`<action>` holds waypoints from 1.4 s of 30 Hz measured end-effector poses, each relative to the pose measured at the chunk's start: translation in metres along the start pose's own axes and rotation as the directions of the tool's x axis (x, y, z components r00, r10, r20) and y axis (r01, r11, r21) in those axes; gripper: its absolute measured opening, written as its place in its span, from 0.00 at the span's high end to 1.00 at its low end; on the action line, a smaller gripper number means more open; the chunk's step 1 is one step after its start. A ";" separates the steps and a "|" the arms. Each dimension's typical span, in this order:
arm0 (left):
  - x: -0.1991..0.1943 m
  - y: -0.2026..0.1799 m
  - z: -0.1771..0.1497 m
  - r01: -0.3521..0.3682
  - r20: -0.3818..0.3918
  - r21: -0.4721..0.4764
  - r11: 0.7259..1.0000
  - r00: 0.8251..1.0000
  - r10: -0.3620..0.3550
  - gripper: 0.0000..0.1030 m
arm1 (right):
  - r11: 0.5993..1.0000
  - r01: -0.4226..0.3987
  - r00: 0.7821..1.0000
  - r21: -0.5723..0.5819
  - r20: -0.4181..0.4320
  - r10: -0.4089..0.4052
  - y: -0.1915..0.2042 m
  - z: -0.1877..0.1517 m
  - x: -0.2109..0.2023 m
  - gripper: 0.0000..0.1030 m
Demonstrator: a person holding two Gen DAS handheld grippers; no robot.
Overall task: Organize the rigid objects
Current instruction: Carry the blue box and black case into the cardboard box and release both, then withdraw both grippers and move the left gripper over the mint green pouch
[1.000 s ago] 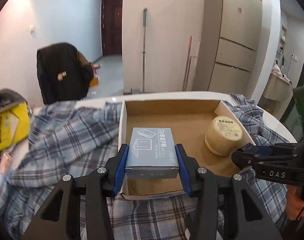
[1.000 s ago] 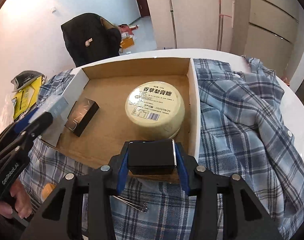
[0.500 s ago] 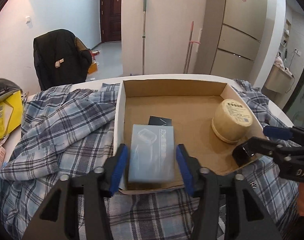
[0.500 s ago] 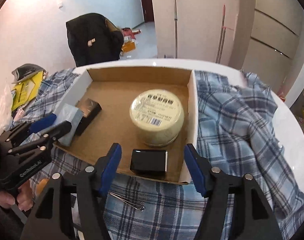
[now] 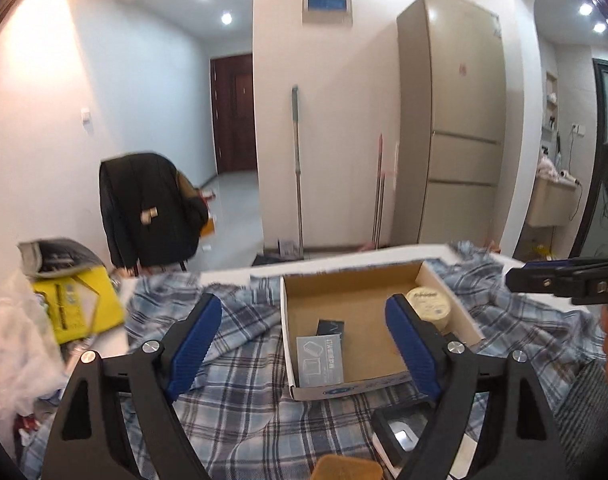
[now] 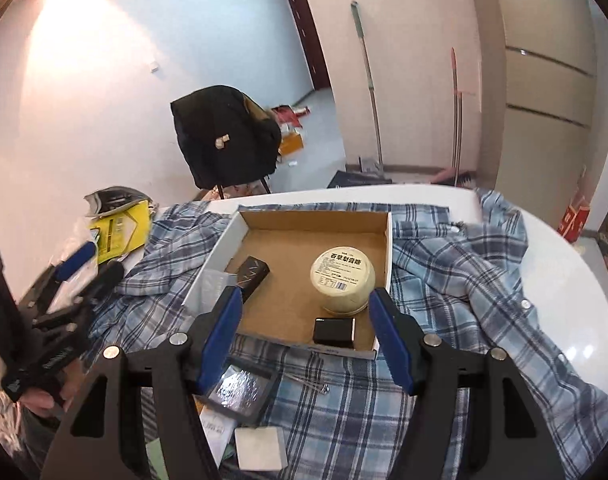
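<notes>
**A:** On plaid shirt (image 6: 443, 280) covering white surface (image 6: 583, 300): cardboard box (image 6: 315, 216) sitting open-topped, holding four items.

**B:** Listing contents?

**A:** Round tin (image 6: 342, 280) standing near right wall. Small black box (image 6: 333, 332) lying just in front of it, against front wall. Slim black box (image 6: 252, 274) lying by left wall. Grey-blue carton (image 5: 319, 360) lying flat in near-left corner.

**B:** Checking fingers?

**A:** Left gripper (image 5: 302, 308) gaping wide, gripping nothing, hovering short of box. Right gripper (image 6: 305, 298) likewise spreading wide, carrying nothing.

**B:** Noting stock outside box?

**A:** Black windowed case (image 6: 240, 390) lying on shirt just in front of box. Pale square block (image 6: 260, 448) lying nearer camera. Thin metal pin (image 6: 307, 383) lying between case and box front.

**B:** Judging handling?

**A:** Expecting case to be light and stiff, with glossy window probably slippery and prone to scratching. Advising pinching across opposite frame edges, avoiding window. Block looking rigid and likely light; suggesting squeezing two flat sides. Pin probably too thin for wide pads; leaving till last.
</notes>
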State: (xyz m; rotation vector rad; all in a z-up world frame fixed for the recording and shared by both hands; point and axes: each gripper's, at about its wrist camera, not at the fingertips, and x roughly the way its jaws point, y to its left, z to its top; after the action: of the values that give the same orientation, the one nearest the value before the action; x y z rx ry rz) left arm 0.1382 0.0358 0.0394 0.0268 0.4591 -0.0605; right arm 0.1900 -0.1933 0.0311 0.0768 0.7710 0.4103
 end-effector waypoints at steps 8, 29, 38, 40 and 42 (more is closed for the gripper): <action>-0.082 -0.018 0.000 0.018 0.196 0.005 1.000 0.980 -0.019 0.00 | 1.000 -0.003 0.995 -0.024 0.096 0.006 0.020 -0.022 -0.048 0.25; -0.078 -0.042 -0.089 0.078 -0.170 0.070 0.994 0.983 -0.065 0.00 | 0.996 0.050 0.997 -0.076 0.063 -0.045 0.024 -0.091 -0.045 0.08; -0.050 -0.045 -0.134 0.176 -0.402 0.010 0.984 0.902 -0.157 0.07 | 0.993 0.070 0.997 -0.098 0.040 -0.067 0.018 -0.101 -0.041 0.08; -0.041 -0.047 -0.144 0.192 -0.463 -0.007 0.981 0.870 -0.173 0.24 | 0.992 0.079 0.996 -0.097 0.046 -0.074 0.017 -0.101 -0.042 0.08; -0.034 -0.048 -0.149 0.202 -0.494 -0.040 0.979 0.847 -0.195 0.29 | 0.993 0.069 0.997 -0.095 0.035 -0.066 0.017 -0.101 -0.040 0.09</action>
State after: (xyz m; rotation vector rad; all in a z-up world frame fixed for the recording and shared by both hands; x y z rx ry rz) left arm 0.0385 -0.0040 -0.0794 0.0076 0.9803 -0.2660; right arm 0.0885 -0.2020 -0.0116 -0.0328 0.7199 0.3804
